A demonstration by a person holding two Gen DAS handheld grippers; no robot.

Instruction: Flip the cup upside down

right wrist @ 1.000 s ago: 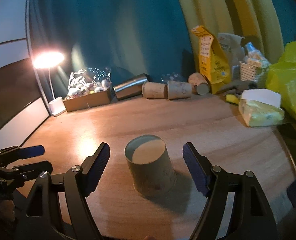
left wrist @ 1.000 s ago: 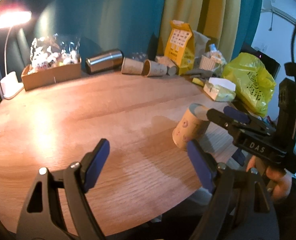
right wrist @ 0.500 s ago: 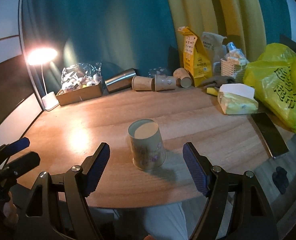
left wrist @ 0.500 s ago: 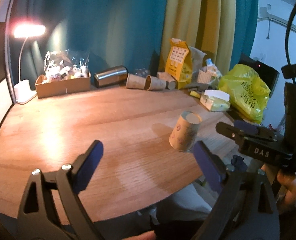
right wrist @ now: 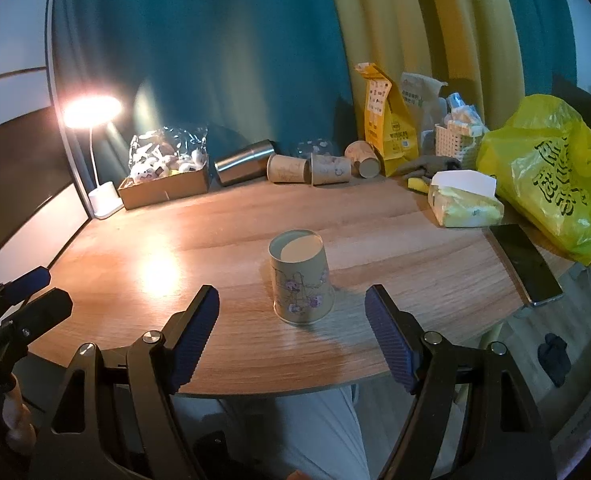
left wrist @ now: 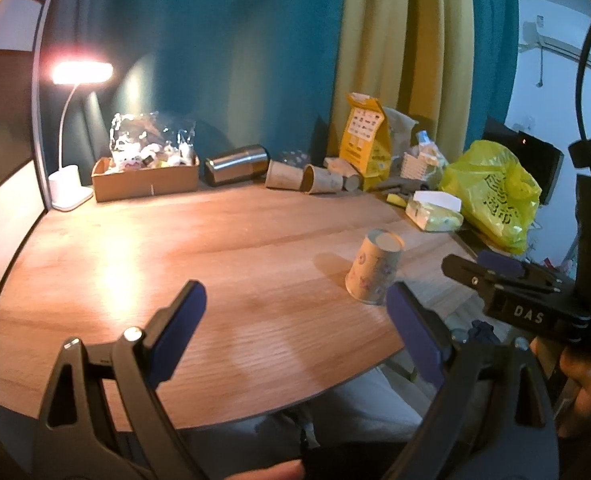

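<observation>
A paper cup with a flower print [right wrist: 301,280] stands upside down on the wooden table [right wrist: 395,240], base up, near the front edge. It also shows in the left wrist view [left wrist: 373,268]. My right gripper [right wrist: 291,336] is open and empty, held back from the cup, just off the table's front edge. My left gripper [left wrist: 295,332] is open and empty, to the left of the cup and back from it. The right gripper shows at the right in the left wrist view [left wrist: 499,276].
Along the back stand a lit desk lamp [right wrist: 91,112], a cardboard box of wrapped items [right wrist: 163,184], a steel tumbler on its side [right wrist: 243,162], several paper cups lying down [right wrist: 311,168], a yellow bag [right wrist: 383,120], a tissue pack [right wrist: 463,200], a yellow plastic bag [right wrist: 547,172] and a phone [right wrist: 523,264].
Both grippers have pulled back and up from the table. The right gripper, which had the cup between its open fingers, now sits well clear of it. The cup stays upside down.
</observation>
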